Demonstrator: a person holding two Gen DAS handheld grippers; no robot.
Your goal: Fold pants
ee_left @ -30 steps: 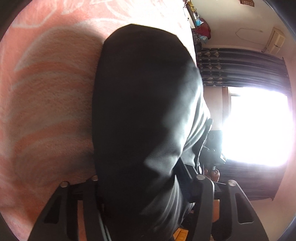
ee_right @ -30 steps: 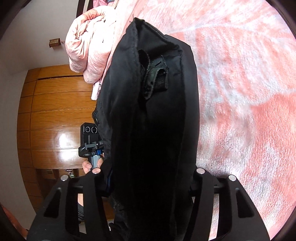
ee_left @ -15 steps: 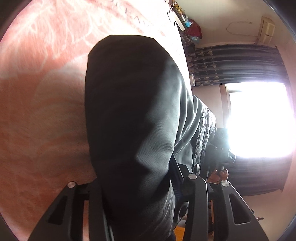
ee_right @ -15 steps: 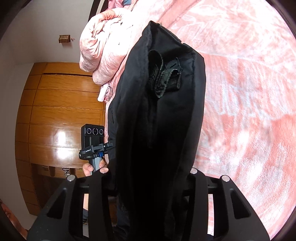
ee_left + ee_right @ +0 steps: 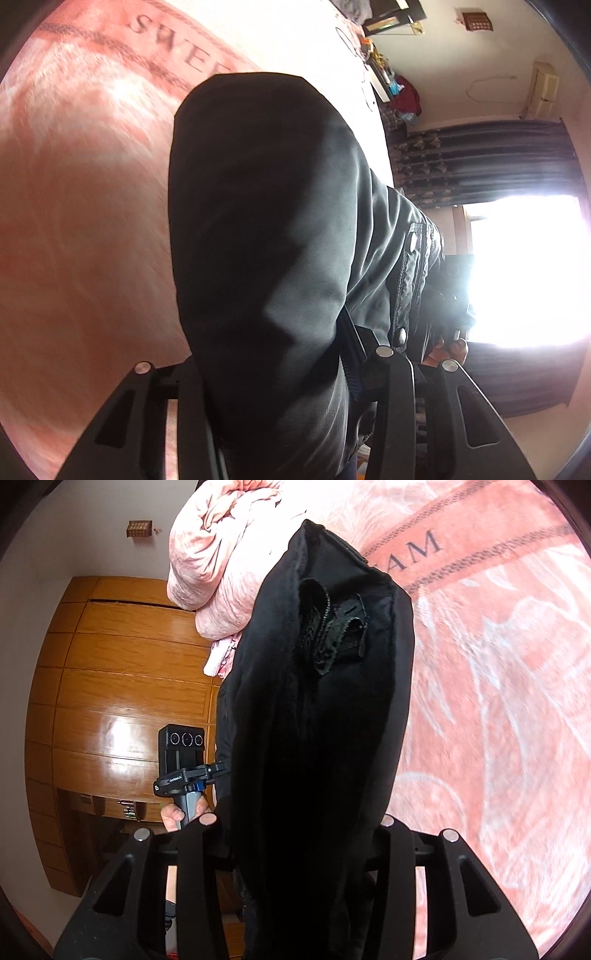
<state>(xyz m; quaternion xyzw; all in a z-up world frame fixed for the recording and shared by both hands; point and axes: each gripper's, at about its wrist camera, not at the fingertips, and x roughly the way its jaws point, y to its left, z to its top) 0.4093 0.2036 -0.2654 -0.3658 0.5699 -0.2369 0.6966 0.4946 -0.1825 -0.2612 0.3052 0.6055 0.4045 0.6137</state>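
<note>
In the left wrist view, the left gripper [image 5: 280, 398] has its jaws closed on a thick bunch of the black woven cotton pants [image 5: 266, 229], which hang forward from it over the pink patterned bed blanket [image 5: 74, 221]. Compared with a second ago the jaws have narrowed a little on the cloth, and more of the far part of the blanket has come into sight, so the garment now appears carried higher and further across the bed. The waistband with its metal snaps [image 5: 410, 254] sits at the right edge, near the person's other hand [image 5: 448, 347].

In the right wrist view, the right gripper [image 5: 295, 878] likewise grips the pants [image 5: 314, 738], their open zipper fly [image 5: 332, 627] turned toward the camera. Its jaws too have tightened slightly since a second ago. I judge that both ends are being swung over together to lay one fold, not yet set down.

Writing: the blanket's woven band reads "SWEE", cut off by the pants, in the left view, and "AM" [image 5: 417, 550] upside down in the right view. The small label on the left gripper's body [image 5: 173, 779] is too small to read.
</note>
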